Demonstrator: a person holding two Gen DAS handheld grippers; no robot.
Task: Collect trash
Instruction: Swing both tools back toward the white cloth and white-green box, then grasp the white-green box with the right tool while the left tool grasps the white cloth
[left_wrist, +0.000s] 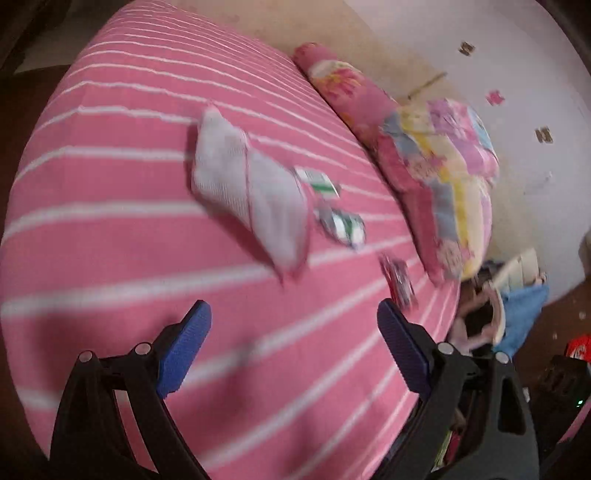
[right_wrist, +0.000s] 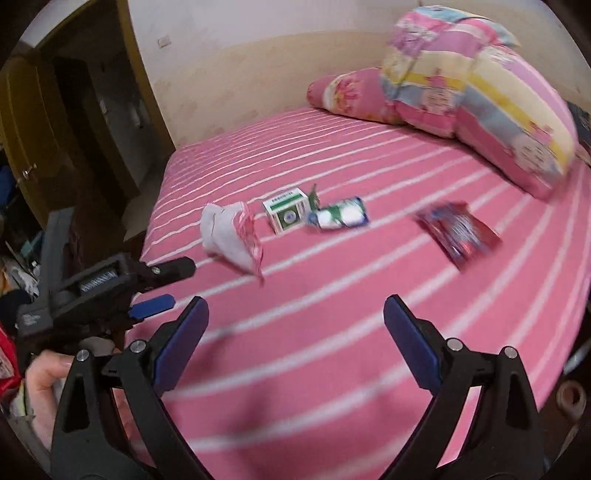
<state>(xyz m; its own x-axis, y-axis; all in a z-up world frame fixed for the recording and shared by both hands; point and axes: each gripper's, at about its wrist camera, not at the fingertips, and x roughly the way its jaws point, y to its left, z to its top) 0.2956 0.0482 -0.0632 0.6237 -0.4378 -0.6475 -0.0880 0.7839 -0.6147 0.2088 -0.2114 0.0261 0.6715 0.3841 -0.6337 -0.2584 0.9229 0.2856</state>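
Several pieces of trash lie on a pink striped bed (right_wrist: 332, 332): a white bag with a red-patterned edge (right_wrist: 232, 236), a small green-and-white box (right_wrist: 287, 211), a green-and-white wrapper (right_wrist: 341, 215) and a red-and-blue wrapper (right_wrist: 458, 232). The left wrist view shows the white bag (left_wrist: 251, 192), the box (left_wrist: 319, 181), the green wrapper (left_wrist: 343, 225) and the red wrapper (left_wrist: 399, 280). My left gripper (left_wrist: 294, 323) is open and empty above the bed. It also shows in the right wrist view (right_wrist: 162, 288). My right gripper (right_wrist: 295, 317) is open and empty, short of the trash.
Patchwork pillows (right_wrist: 480, 92) and a pink floral bolster (right_wrist: 354, 96) lie at the head of the bed. An open doorway (right_wrist: 85, 122) is at the left. Clutter and a blue cloth (left_wrist: 524, 314) lie on the floor beside the bed.
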